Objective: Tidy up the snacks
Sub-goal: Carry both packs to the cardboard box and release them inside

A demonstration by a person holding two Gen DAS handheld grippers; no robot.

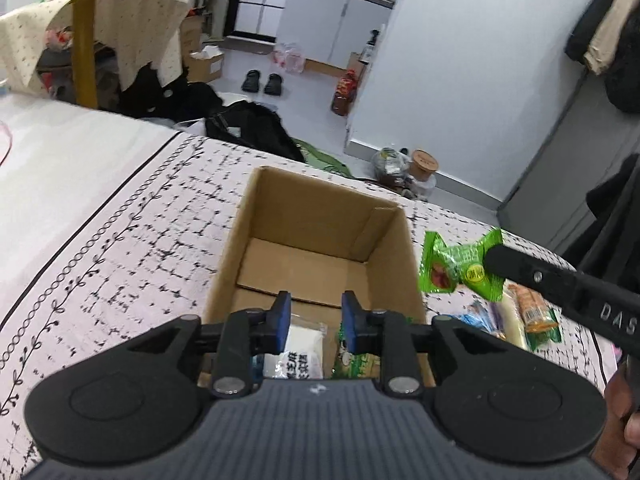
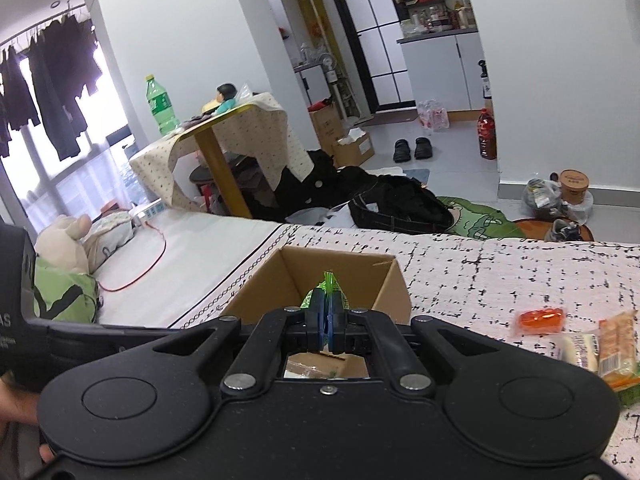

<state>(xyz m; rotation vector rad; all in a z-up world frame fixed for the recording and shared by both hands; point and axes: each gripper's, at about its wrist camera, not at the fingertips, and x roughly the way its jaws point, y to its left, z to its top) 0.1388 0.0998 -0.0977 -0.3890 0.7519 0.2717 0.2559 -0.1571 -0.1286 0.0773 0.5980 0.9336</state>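
Note:
An open cardboard box (image 1: 320,208) sits on the patterned bedspread. My left gripper (image 1: 316,308) hovers over the box's near end, open, with nothing between its blue pads. Under it in the box lie a white packet (image 1: 302,348) and a green packet (image 1: 352,360). My right gripper (image 1: 490,260) comes in from the right, shut on a green snack packet (image 1: 460,264) held in the air just right of the box. In the right wrist view the right gripper (image 2: 326,304) pinches that green packet (image 2: 329,280) in front of the box (image 2: 376,288).
More snacks lie on the bedspread right of the box: an orange packet (image 2: 540,318), an orange-wrapped bar (image 2: 618,348) and a pale packet (image 2: 580,350). A plush toy (image 2: 64,248) lies at the bed's left. Bags, shoes and a draped table stand on the floor beyond.

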